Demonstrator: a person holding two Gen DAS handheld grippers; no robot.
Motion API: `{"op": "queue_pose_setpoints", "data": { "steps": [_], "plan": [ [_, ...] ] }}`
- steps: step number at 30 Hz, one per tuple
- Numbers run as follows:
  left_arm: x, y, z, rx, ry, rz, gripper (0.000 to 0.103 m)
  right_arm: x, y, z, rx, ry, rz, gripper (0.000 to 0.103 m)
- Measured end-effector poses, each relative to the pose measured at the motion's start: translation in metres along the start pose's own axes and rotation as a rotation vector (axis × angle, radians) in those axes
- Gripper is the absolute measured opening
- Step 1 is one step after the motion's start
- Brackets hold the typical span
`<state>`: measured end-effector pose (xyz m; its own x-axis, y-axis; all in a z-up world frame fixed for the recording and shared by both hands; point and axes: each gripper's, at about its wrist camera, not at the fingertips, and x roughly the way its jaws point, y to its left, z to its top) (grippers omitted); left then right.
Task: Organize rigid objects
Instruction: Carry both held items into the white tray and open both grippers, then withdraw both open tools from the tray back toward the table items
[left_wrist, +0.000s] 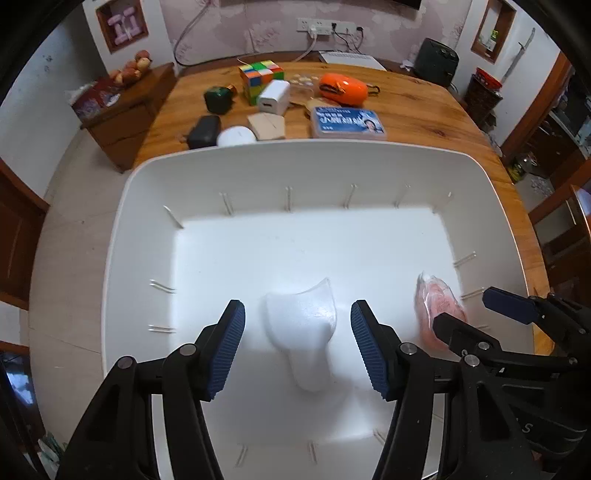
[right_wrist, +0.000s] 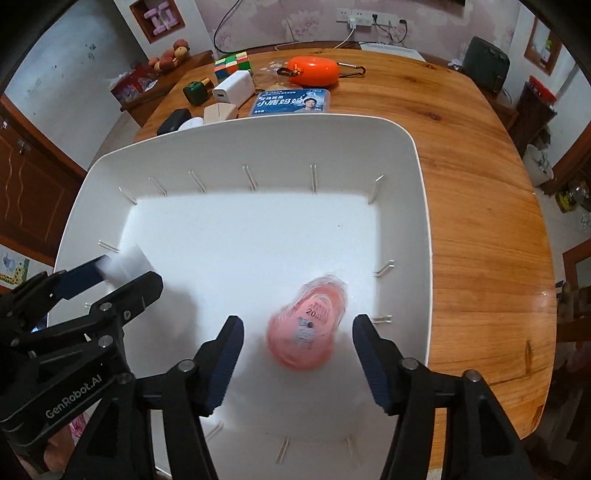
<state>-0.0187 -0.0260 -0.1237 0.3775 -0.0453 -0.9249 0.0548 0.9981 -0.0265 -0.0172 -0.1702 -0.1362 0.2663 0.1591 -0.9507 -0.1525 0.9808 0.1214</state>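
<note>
A large white bin (left_wrist: 317, 162) (right_wrist: 417, 206) sits on a wooden table. A white plastic piece (left_wrist: 303, 325) lies on the bin's floor, between the open jaws of my left gripper (left_wrist: 297, 347); in the right wrist view it (right_wrist: 129, 264) is blurred. A pink round packet (right_wrist: 308, 328) (left_wrist: 437, 306) lies between the open jaws of my right gripper (right_wrist: 297, 354), not gripped. The right gripper (left_wrist: 476, 314) also shows in the left wrist view, and the left gripper (right_wrist: 122, 280) in the right wrist view.
Beyond the bin on the table (left_wrist: 424, 110) lie a colour cube (left_wrist: 260, 77), a white charger (left_wrist: 273, 96), an orange case (left_wrist: 341, 88), a blue box (left_wrist: 347, 122), a green bottle (left_wrist: 218, 99), a black case (left_wrist: 204, 131), a white disc (left_wrist: 236, 136) and a beige piece (left_wrist: 266, 126).
</note>
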Motion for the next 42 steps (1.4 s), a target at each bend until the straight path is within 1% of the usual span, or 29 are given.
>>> {"op": "queue_pose_setpoints", "data": {
  "steps": [2,10,14,18,24,29,33,38,40,42],
  "plan": [
    [-0.003,0.0,-0.001,0.0,-0.011,0.013,0.064,-0.001,0.0,0.0,0.003,-0.005,-0.001,0.064],
    [-0.005,0.005,-0.002,-0.024,-0.024,0.009,0.064,-0.008,0.005,0.0,-0.013,-0.034,0.0,0.064],
    [-0.002,0.01,-0.002,-0.048,-0.008,0.004,0.064,-0.01,0.004,0.0,-0.008,-0.041,-0.007,0.064],
    [-0.001,0.011,-0.002,-0.05,0.004,0.009,0.065,-0.01,0.003,0.0,0.0,-0.047,-0.009,0.064],
    [-0.009,0.007,0.0,-0.032,-0.028,0.042,0.067,-0.012,0.007,0.001,-0.015,-0.058,-0.011,0.064],
    [-0.015,0.004,0.003,-0.023,-0.043,0.053,0.067,-0.015,0.005,0.0,-0.011,-0.068,-0.011,0.064],
    [-0.027,0.003,0.014,-0.016,-0.069,0.072,0.067,-0.021,0.004,0.001,-0.011,-0.088,-0.021,0.064],
    [-0.047,0.001,0.034,0.002,-0.111,0.104,0.068,-0.04,0.007,0.011,-0.036,-0.145,-0.049,0.064],
    [-0.055,0.001,0.043,0.006,-0.132,0.123,0.073,-0.052,0.008,0.02,-0.047,-0.174,-0.053,0.064],
    [-0.063,0.002,0.052,0.006,-0.157,0.141,0.074,-0.065,0.01,0.028,-0.057,-0.205,-0.057,0.064]
  ]
}}
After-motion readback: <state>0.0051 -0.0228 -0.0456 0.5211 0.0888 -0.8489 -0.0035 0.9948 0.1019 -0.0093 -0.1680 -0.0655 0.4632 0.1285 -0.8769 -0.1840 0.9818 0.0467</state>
